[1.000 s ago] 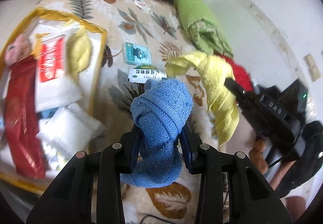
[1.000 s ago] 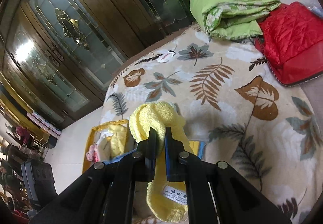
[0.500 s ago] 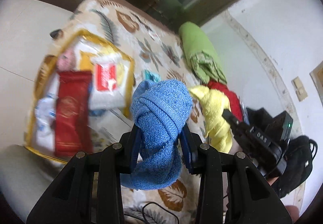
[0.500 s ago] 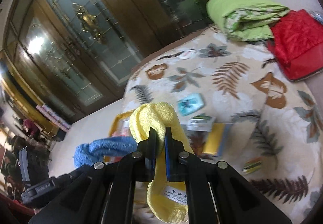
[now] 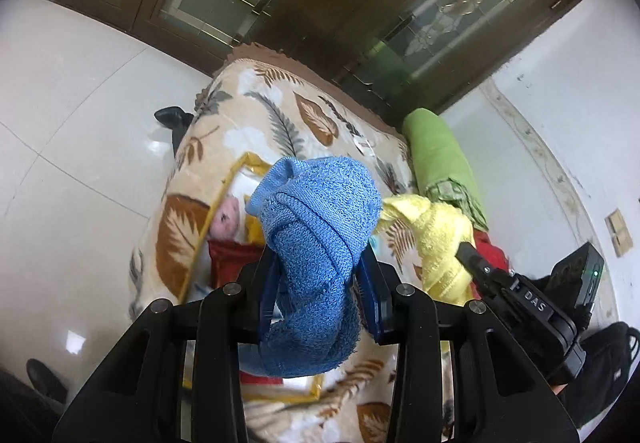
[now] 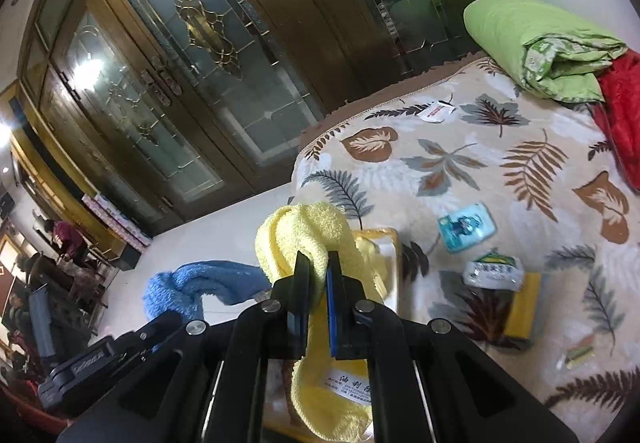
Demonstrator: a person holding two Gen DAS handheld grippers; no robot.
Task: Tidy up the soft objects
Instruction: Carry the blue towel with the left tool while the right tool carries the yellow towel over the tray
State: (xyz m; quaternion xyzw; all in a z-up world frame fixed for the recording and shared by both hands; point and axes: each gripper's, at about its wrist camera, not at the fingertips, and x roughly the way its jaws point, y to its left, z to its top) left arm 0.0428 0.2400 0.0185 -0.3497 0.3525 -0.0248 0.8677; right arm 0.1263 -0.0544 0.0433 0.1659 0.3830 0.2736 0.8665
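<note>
Because the blue towel (image 5: 316, 239) is thick, limp terry, it bunches into a knot where it is pinched and sags on either side; in the left wrist view the left tongs (image 5: 320, 283) are clenched on that bunched middle, the rolled top bulging above the pads and a loose tail drooping below them. It looks light and unlikely to slip out of the rough blue pads, though its hanging end could catch on whatever it passes over, so a grip at the bunched middle, as here, seems the sound one. These tongs point downward over the leaf-patterned blanket (image 5: 304, 115) and the yellow-rimmed clear bag (image 5: 208, 239) lying on it, with the towel held in the air above the bag. To the right in the same view the yellow towel (image 5: 436, 239) hangs from the other tool. In the right wrist view the right tongs (image 6: 316, 275) are clamped almost fully together on a thin fold of that yellow towel, which loops over the tips and trails down with its label showing. It is thinner and just as floppy, so a narrow pinch holds it. These tongs also tilt downward, above the near edge of the bed beside the bag.
</note>
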